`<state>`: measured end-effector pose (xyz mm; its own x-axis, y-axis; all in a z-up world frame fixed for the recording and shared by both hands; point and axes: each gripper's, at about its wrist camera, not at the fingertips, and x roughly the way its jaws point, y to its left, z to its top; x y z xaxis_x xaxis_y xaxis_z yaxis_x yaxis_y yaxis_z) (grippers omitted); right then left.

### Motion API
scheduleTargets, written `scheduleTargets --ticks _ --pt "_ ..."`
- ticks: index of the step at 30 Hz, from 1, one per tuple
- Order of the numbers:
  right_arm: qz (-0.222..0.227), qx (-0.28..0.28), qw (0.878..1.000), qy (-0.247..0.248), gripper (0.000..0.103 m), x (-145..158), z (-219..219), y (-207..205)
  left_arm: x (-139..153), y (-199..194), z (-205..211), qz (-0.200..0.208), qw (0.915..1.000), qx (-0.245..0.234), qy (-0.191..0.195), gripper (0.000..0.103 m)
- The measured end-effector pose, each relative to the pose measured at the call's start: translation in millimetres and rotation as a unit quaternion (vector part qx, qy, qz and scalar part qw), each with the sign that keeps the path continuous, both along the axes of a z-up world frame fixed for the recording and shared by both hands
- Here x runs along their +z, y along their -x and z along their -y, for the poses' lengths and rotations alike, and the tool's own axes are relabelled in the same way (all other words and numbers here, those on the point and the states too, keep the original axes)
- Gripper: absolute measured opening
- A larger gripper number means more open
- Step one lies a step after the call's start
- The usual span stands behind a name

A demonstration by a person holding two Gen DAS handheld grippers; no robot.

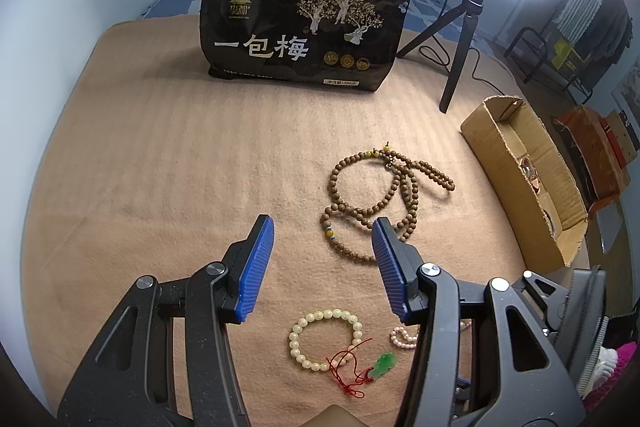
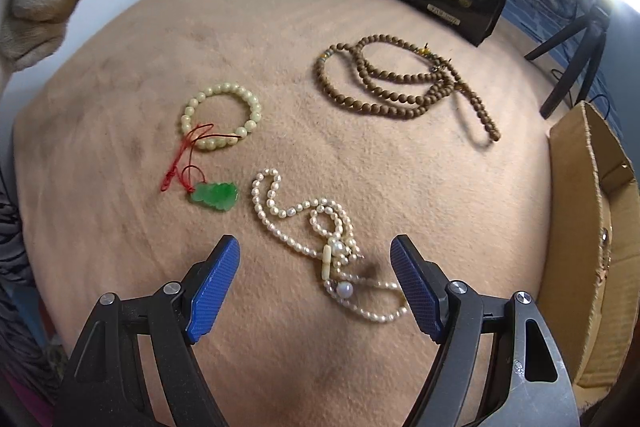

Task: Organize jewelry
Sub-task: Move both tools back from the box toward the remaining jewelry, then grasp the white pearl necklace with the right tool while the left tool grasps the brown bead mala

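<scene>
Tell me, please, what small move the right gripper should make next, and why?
Probably lower the right gripper and close on the pearl necklace. Its jaws stand open and empty on either side of the tangled strand, which lies loose on the blanket, near the cardboard box.

I count four jewelry pieces on the tan cloth (image 2: 360, 167): one wooden bead strand (image 2: 404, 83), one cream bead bracelet (image 2: 256, 107), one jade pendant (image 2: 214, 195), one pearl necklace (image 2: 320, 227). One cardboard box (image 2: 592, 227) at right edge.
</scene>
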<state>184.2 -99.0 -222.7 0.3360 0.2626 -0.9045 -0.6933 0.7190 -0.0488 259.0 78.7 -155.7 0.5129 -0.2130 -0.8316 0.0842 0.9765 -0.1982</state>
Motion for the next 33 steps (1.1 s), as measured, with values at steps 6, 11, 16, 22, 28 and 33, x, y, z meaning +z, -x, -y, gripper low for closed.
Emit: scheduleTargets --ticks 6,11,16,22,28,33 --pt "-0.007 0.000 1.000 0.003 0.078 -11 -9 -10 -4 -2 -2 -0.007 1.0000 0.003 0.001 0.052" --pt "-0.010 -0.008 1.000 -0.008 0.066 -13 -12 -24 -8 -5 -3 -0.011 0.9999 0.004 -0.003 0.052" --pt "-0.013 -0.011 1.000 -0.020 0.034 -11 -11 -33 -20 -14 -2 -0.025 0.9997 0.007 0.003 0.052" --pt "-0.017 -0.021 0.999 -0.038 0.012 -11 -3 -40 -37 -31 6 -0.047 0.9984 -0.003 0.031 0.052" --pt "-0.019 -0.030 0.998 -0.047 0.008 -12 3 -47 -59 -57 14 -0.074 0.9960 0.000 0.050 0.052" --pt "-0.014 -0.044 0.998 -0.041 0.007 -11 8 -47 -76 -78 10 -0.089 0.9940 0.016 0.062 0.058"
